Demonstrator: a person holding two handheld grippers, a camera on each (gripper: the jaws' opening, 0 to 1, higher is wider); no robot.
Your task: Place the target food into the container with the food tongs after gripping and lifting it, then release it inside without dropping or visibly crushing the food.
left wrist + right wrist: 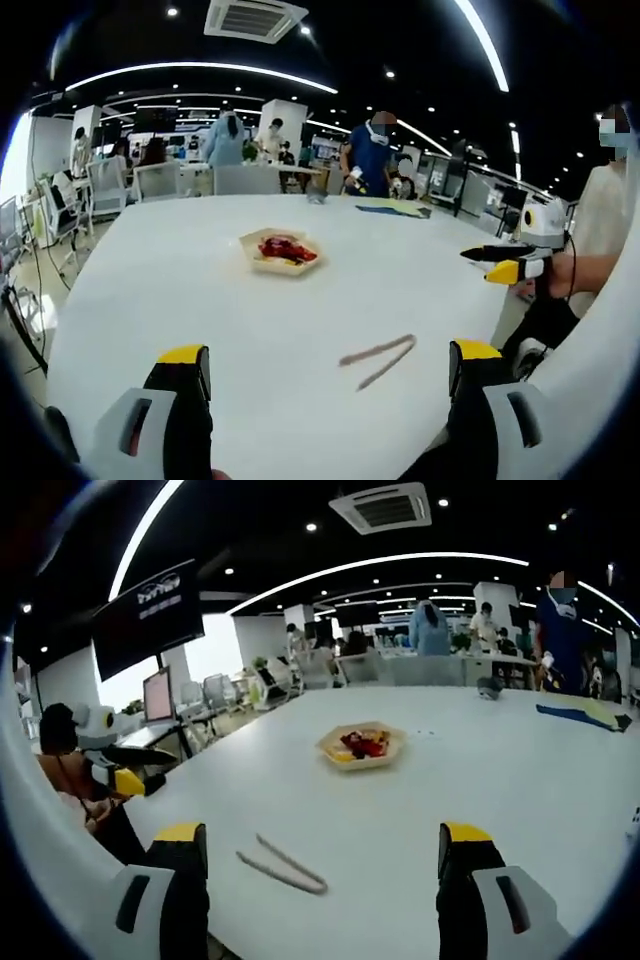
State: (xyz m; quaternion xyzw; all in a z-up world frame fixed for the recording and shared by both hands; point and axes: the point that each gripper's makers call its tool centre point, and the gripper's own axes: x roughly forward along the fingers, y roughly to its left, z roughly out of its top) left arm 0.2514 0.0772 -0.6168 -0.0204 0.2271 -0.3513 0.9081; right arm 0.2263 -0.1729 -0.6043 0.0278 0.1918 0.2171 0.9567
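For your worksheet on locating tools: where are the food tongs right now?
The food tongs lie flat on the white table, between the grippers and the food tray, untouched.

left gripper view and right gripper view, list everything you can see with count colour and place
table: one, white, large, under everything
tray: one, tan, shallow, mid-table, holding red and yellow food
food tongs: one pair, light wood colour, lying flat on the table nearer the grippers, untouched
blue sheet: one, at the far table edge
chairs and desks: several, pale, beyond the table
people: several standing in the background
left gripper: fingers black with yellow tips, wide apart, empty
right gripper: same colours, fingers apart, empty; also in the left gripper view at right, held by a hand
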